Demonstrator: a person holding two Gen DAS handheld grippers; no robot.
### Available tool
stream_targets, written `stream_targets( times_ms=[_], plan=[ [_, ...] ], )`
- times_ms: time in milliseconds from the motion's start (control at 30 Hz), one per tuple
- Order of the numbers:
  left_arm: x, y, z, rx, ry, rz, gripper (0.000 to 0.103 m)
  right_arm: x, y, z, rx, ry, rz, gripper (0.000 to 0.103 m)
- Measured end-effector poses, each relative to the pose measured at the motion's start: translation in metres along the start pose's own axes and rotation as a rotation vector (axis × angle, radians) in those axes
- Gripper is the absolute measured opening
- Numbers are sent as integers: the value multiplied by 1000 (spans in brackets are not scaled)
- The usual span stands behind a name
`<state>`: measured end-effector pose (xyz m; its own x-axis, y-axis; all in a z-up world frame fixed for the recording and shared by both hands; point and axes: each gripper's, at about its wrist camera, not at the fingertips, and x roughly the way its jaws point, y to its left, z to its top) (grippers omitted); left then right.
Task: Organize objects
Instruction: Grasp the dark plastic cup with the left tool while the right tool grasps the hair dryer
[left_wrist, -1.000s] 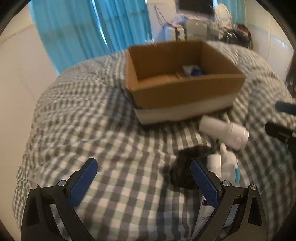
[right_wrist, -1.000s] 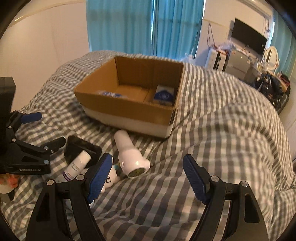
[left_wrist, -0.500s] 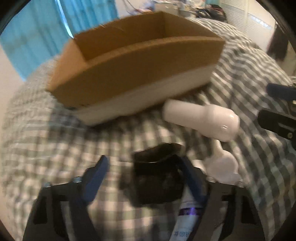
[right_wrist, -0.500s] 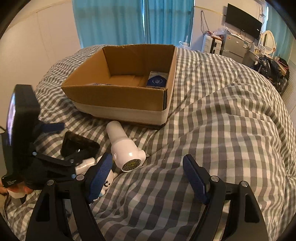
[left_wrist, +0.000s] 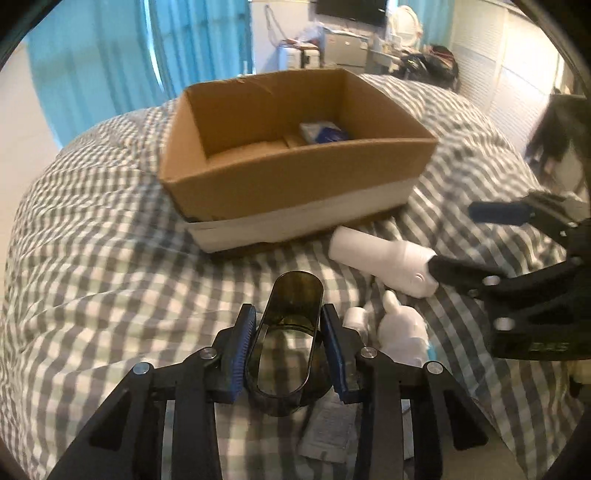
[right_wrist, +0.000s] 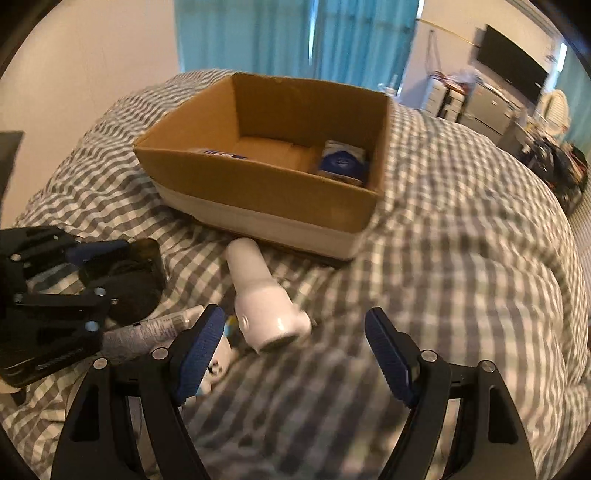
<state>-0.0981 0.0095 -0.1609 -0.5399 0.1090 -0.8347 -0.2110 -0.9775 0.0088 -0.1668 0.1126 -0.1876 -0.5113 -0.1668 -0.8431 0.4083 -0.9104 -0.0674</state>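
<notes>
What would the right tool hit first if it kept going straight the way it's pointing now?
Most likely the white handheld device lying on the grey checked bedspread; its wide end sits just ahead between the open right tool fingers. Depth is hard to judge.

Both wrist views: looked steeply down along their fingers, close over the bed (left_wrist: 92, 258); shared the cardboard box (left_wrist: 295, 184) ahead.

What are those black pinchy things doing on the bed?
Someone is tidying things into the cardboard box on the checked blanket. The left tool has just been closing and now squeezes a dark see-through container. The right tool is open, with nothing in it, near the white dryer-shaped gadget. A tube and a small white bunny-shaped item lie loose. A blue packet sits inside the box.
</notes>
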Motion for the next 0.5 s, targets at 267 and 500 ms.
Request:
stream_targets(
  times_ms=[267, 500],
  plan=[
    [-12, 18, -3, -27, -34, 37, 36, 58, 20, 23, -79, 145, 24, 78],
    [-10, 17, -4, -28, -31, 44, 36, 76, 30, 18, -116, 183, -47, 76]
  ],
)
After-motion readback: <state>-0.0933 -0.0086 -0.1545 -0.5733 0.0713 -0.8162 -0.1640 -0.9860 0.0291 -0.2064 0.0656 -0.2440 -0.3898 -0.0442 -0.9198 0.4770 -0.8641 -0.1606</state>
